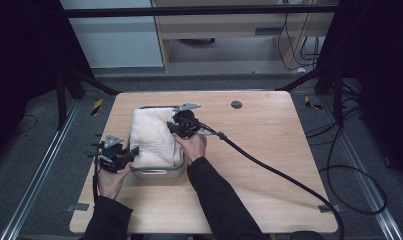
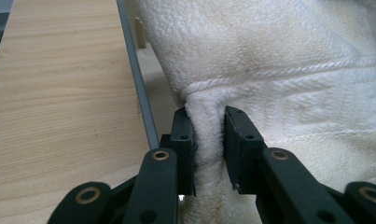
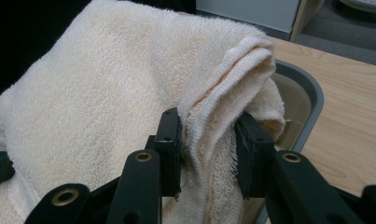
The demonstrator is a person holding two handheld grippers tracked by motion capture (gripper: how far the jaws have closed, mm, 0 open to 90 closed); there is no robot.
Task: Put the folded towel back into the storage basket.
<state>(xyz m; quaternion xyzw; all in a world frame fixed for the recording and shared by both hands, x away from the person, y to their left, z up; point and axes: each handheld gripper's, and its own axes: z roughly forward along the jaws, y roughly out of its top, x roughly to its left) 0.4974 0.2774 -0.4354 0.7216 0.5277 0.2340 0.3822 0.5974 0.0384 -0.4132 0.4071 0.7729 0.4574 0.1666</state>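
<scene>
A cream towel (image 1: 151, 135) lies bunched in a grey basin (image 1: 154, 174) on the wooden table (image 1: 269, 150). My left gripper (image 1: 134, 151) is at the basin's left side, shut on a fold of the towel (image 2: 269, 60). In the left gripper view, the left gripper (image 2: 209, 121) pinches the cloth just below a stitched hem, beside the basin rim (image 2: 139, 88). My right gripper (image 1: 174, 130) is over the basin's right part. In the right gripper view, the right gripper (image 3: 206, 126) is shut on a layered edge of the towel (image 3: 106, 93) above the basin rim (image 3: 311, 93).
A thick black cable (image 1: 269, 167) trails from the right gripper across the table toward its front right corner. A round dark grommet (image 1: 236, 104) sits near the back edge. Black frame legs stand at both back corners, and loose cables lie on the floor at the right.
</scene>
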